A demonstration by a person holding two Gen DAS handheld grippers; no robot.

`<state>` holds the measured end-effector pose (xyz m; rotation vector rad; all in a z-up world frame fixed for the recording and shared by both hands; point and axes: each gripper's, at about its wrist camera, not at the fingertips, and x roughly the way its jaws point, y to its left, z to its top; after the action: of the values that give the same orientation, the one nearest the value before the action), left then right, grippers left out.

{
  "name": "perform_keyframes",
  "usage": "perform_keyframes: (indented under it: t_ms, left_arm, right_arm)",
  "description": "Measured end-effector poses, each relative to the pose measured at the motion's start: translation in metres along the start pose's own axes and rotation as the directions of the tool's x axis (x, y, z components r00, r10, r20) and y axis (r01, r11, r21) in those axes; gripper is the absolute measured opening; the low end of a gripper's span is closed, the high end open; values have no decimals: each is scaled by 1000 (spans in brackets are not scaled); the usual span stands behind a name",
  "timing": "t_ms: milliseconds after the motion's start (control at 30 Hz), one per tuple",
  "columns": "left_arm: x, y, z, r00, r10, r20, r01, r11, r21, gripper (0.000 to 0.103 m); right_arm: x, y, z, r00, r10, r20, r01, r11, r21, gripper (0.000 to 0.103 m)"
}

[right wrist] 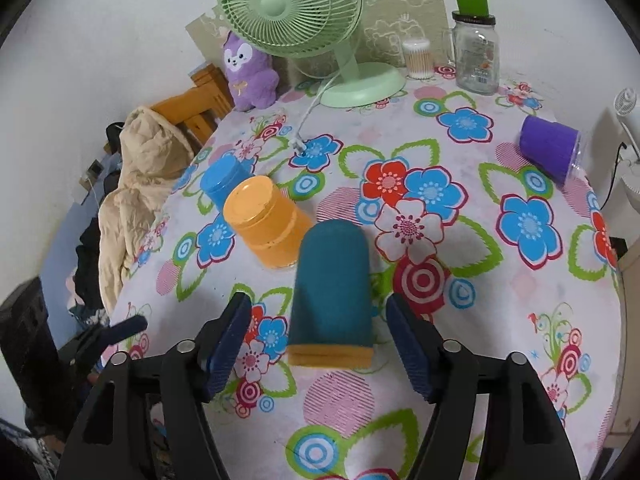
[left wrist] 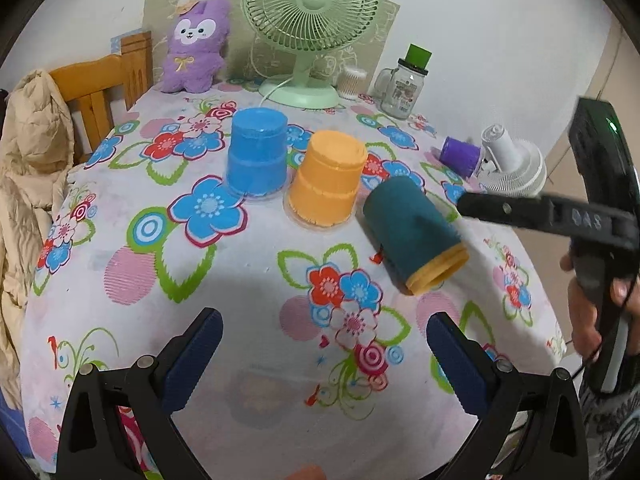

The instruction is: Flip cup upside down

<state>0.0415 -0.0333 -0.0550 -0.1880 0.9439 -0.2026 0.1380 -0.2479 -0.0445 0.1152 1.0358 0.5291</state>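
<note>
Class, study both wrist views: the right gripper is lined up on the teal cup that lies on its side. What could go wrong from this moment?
1. The teal cup with the yellow rim lies on its side between the open right gripper; being round, it may roll away when squeezed.
2. The upside-down orange cup stands close beside it and could be knocked while lifting.

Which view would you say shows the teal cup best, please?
The right wrist view: the teal cup lies centred between the open right tongs. The left wrist view shows it smaller, off-centre.
</note>
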Motion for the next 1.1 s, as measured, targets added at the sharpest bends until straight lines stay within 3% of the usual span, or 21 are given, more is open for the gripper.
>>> perform_keyframes:
  t_ms: [300,700,1100]
  left_arm:
    - [5,-17,6,1000,-6,13,6,1000,-21,103]
    - [5,-42,12,999,-15,32,14,1000,15,103]
    - [14,-59,35,998,-19,59,18,1000,8,103]
  right_arm:
    - [-25,11,-29,986,-150,71,155,985,-77,90]
    - [-46,8,-54,989,-124,83,128,990,-50,91]
    - [-75,-4,-67,970,-175,169,179,984,-9,97]
